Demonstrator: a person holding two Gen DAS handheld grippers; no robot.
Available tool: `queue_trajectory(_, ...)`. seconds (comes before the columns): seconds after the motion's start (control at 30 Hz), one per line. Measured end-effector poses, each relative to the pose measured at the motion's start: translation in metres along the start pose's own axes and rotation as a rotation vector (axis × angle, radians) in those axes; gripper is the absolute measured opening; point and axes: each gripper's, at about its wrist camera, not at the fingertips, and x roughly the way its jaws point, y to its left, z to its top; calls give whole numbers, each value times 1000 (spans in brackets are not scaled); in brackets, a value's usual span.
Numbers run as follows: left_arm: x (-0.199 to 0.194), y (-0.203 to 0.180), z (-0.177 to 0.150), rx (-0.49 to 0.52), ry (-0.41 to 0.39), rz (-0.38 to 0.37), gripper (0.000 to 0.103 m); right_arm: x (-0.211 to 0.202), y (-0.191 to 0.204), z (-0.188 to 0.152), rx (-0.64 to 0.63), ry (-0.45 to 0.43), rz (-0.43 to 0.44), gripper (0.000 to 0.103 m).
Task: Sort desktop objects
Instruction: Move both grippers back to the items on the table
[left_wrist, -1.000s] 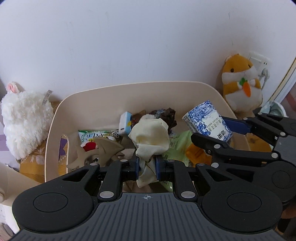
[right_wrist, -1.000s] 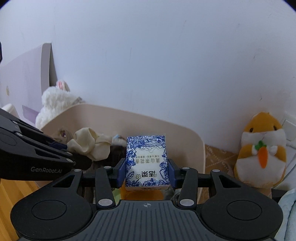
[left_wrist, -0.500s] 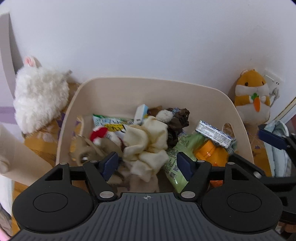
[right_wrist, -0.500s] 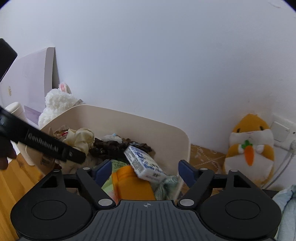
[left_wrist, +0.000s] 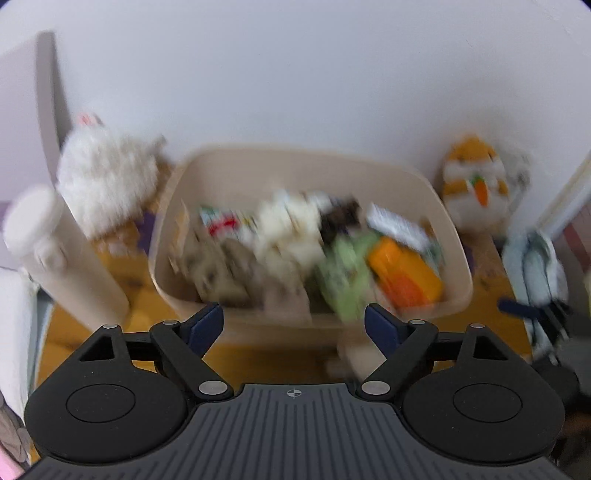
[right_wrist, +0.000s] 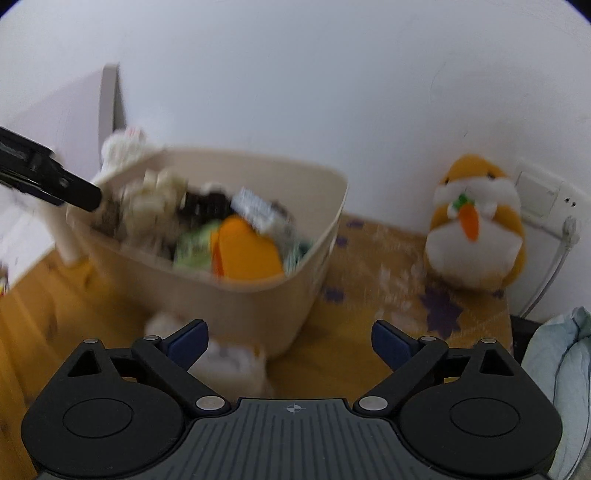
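Left hand-held gripper (left_wrist: 293, 325): jaws spread wide, nothing between them.
Right hand-held gripper (right_wrist: 290, 341): jaws spread wide, empty.
Beige plastic bin (left_wrist: 456, 295): on the counter just ahead of both grippers, piled full.
Blue-and-white patterned tissue pack (left_wrist: 397, 225): in the bin ahead and right of the left gripper, lying tilted on the orange plastic container (left_wrist: 404, 275).
Cream crumpled cloth (left_wrist: 291, 229): mid-bin, straight ahead of the left gripper.
Blur: contents smeared; print unreadable.
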Motion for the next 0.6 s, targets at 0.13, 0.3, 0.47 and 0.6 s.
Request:
queue_trajectory(0.13,21,-21,-26,110,76,23,85,12,3,-10,-29,54,24,95)
queue_trajectory(0.3,48,-44,-45,177,136,-7,85,22,11,-17,-42,92,55,95)
queue_trajectory(0.47,75,-61,-53,159,187,-24,85,31,19,-25,-81,128,52,92)
queue_trajectory(0.6,93,-65,-56,121,230,-37,85,35,19,-33,-102,154,45,91)
